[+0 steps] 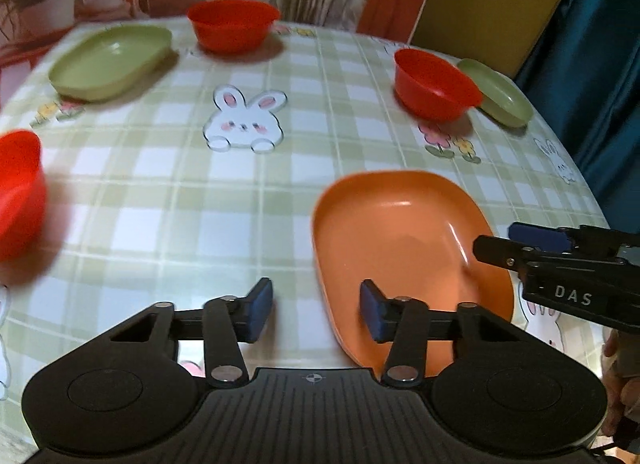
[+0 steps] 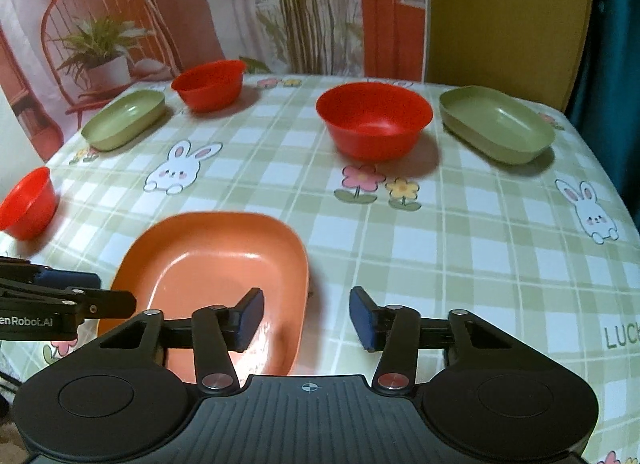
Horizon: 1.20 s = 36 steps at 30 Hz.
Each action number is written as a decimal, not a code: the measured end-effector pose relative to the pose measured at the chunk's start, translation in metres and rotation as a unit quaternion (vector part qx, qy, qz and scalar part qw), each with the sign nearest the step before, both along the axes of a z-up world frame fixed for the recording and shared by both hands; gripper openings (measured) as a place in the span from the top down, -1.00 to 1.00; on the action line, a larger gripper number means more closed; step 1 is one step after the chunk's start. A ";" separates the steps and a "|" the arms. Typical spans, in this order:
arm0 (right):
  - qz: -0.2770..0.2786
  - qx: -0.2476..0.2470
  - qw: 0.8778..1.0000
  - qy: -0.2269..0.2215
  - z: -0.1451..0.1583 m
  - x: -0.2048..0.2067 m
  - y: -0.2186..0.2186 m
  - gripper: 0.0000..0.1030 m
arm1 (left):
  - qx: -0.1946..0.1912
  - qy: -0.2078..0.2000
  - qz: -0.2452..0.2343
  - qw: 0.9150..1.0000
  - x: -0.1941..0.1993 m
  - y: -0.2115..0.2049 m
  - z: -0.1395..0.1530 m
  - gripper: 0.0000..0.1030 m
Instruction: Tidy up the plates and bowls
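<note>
Through the left wrist camera, our left claw [image 1: 316,310] straddles the near left rim of the orange plate [image 1: 400,248], one pad outside and one over the dish; the jaws stand apart, pinching nothing yet. The right claw [image 1: 516,242] reaches over the plate's right side.

Through the right wrist camera, our right claw [image 2: 306,318] brackets the same orange plate's [image 2: 216,264] right rim, likewise spread and empty (beyond it sit three red bowls and two green plates). We judge the grasp is under way: next, both claws should pinch the rims and lift evenly.
</note>
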State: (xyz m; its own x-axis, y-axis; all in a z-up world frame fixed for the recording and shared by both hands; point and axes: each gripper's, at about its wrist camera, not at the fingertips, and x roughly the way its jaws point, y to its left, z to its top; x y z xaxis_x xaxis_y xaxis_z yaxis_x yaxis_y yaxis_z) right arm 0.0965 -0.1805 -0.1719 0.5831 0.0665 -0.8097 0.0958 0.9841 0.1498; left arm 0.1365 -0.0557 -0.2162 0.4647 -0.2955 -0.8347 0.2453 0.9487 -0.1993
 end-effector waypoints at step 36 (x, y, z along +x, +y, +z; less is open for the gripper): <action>0.010 0.043 0.994 -0.099 0.066 0.035 -0.014 0.87 | 0.013 -0.076 -0.007 0.997 0.015 -0.003 0.066 0.78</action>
State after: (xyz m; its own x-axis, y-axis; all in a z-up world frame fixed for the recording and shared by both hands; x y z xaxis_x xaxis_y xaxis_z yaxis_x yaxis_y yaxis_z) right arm 0.1310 -0.1941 -0.1057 0.7285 0.1441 -0.6697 0.0363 0.9681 0.2478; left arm 0.1511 -0.0582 -0.1502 0.5821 -0.2825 -0.7625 0.2845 0.9492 -0.1345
